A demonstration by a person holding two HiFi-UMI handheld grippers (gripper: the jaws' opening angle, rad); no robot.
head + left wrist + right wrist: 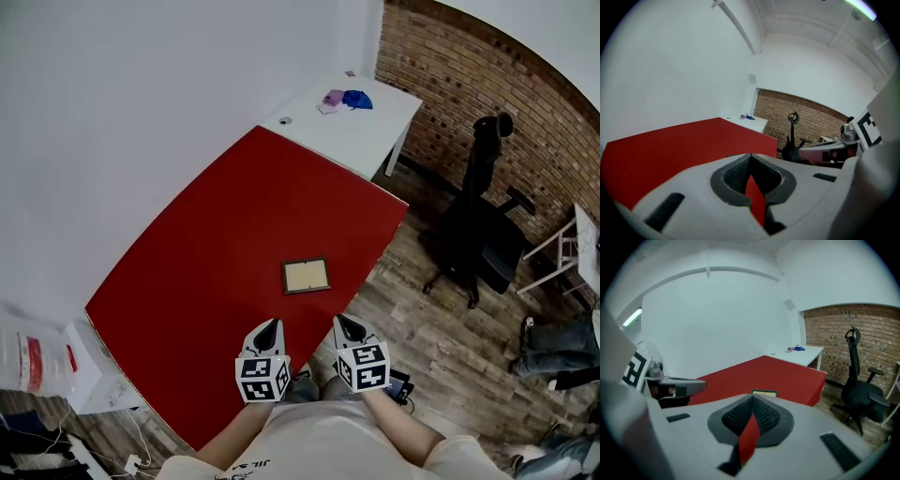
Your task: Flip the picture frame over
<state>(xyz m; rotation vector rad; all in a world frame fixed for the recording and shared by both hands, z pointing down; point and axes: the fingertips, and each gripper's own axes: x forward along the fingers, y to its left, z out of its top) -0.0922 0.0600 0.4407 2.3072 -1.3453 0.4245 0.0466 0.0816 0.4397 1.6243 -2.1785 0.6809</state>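
- Picture frame (306, 276) was the item to be turned over. It lay flat on the red table (187, 272), ahead of both grippers and apart from them, near the table edge closest to the person.
- Left gripper (273, 325) and right gripper (343, 322) were side by side above that near edge. Each had its jaws fully together, with nothing between them.
- Risk, as judged: jaws in this state could not take the thin rim. Unless they parted before contact, the tips would only push the frame.
- Risk, as judged: the frame sat flush on the surface with no visible gap beneath it. A tip arriving at a shallow angle would probably slide it over the red cover rather than lift it, so bracing the far side with the other gripper would help.
- Risk, as judged: with the frame close to the near edge, a pull toward the person could carry it off the table. A release partway through the turn could let it slam down.
- Orientation: the long axis ran left to right in the head view, across the line of approach, with the right end slightly farther away. A long side faced the grippers. A pale panel inside a dark border faced up; whether that was front or back could not be told.
- Farther off, the white table (375, 131) and the office chair (478, 234) stood well apart from the work.
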